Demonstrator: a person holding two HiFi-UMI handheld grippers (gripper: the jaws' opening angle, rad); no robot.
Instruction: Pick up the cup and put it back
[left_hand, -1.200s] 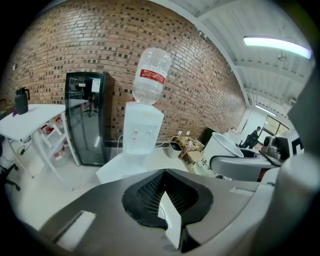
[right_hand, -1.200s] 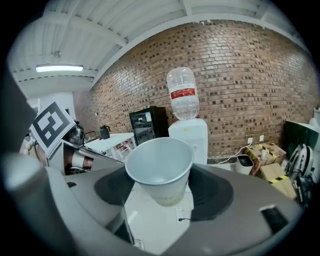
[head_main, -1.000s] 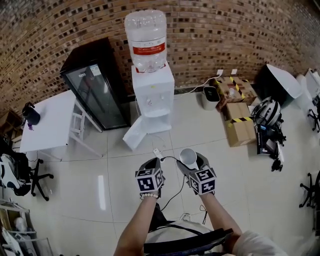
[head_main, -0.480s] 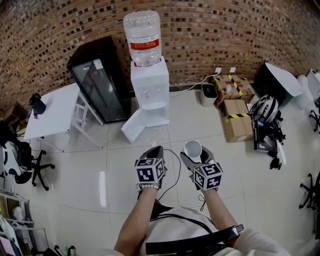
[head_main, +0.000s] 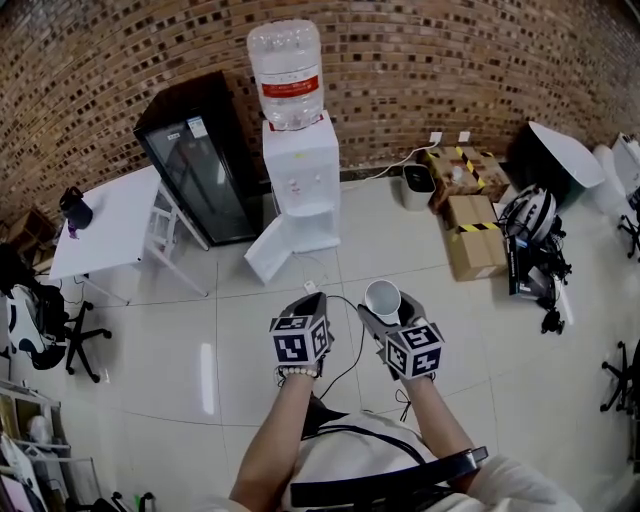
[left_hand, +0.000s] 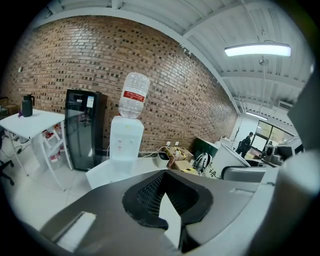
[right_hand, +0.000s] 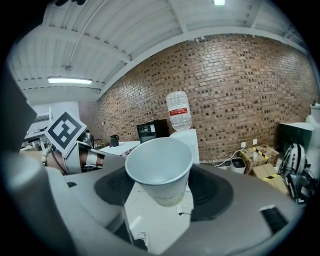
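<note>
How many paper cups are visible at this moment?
1. The white paper cup stands upright, clamped between the jaws of the right gripper, in front of the person. Others may be hidden elsewhere in the room.

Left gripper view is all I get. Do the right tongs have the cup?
Observer: Yes. The right tongs are clamped on a white paper cup, upright, mouth up.
Operator: Anything in it?
Observer: No liquid shows in the part of its inside that the right gripper view sees; the bottom is hidden.
Operator: What's under the hands?
Observer: In the head view, tile floor with a thin dark cable running below the tongs. The water dispenser stands apart, ahead.
</note>
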